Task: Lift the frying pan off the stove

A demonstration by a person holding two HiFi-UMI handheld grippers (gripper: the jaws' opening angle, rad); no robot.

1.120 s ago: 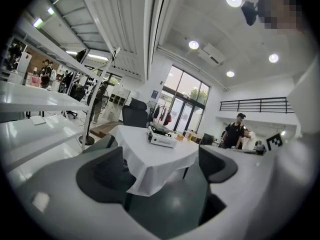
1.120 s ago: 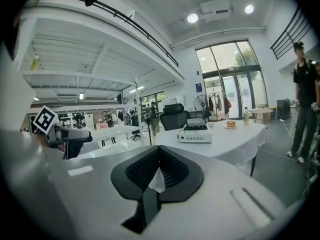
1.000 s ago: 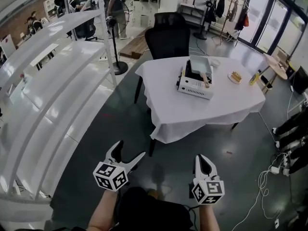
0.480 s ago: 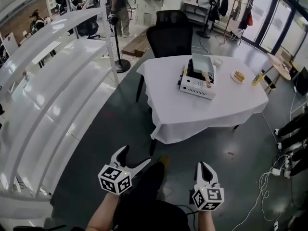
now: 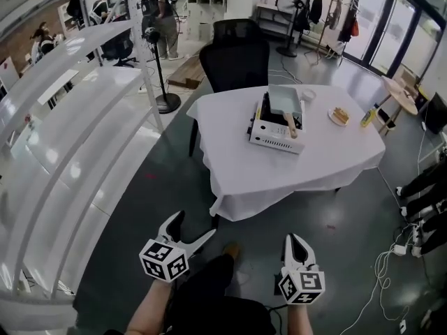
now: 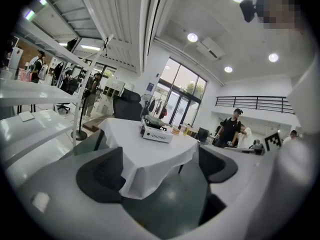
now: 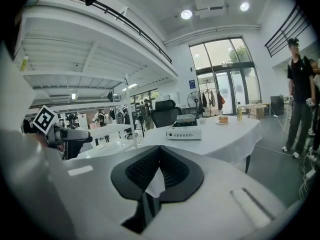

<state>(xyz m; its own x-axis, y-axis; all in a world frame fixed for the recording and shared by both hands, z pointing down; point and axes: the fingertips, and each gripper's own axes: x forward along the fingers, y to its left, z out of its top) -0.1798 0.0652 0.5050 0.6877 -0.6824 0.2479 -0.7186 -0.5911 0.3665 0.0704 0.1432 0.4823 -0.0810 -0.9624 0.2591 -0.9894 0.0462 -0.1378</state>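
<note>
Head view looks down on my two tools, held low in front of me, with the work place farther ahead. My left hand-held gripper (image 5: pixel 192 227) has its jaws wide apart, and the left gripper view shows nothing between them, only the dark floor (image 5: pixel 174 180) and the far furniture. My right hand-held gripper (image 5: pixel 292 240) has its jaws pressed together on nothing.

The pale grey-green rectangular frying pan (image 5: pixel 284 100) sits on top of the white box-shaped portable stove (image 5: pixel 274 134), which stands on the desk (image 5: pixel 307 166) covered with a white cloth. All of this is well apart from both grippers; I am not yet near enough to reach.

I judge the pan to be stiff metal, not fragile, and probably light, though I cannot see well what is inside. Its wooden handle (image 5: pixel 290 124) points toward my side, over the front of the stove. This is the place to take hold, close to the pan body, because the weight hangs far from the grip and may tip the pan forward. Smooth wood can slip, so a firm squeeze is needed.
</note>
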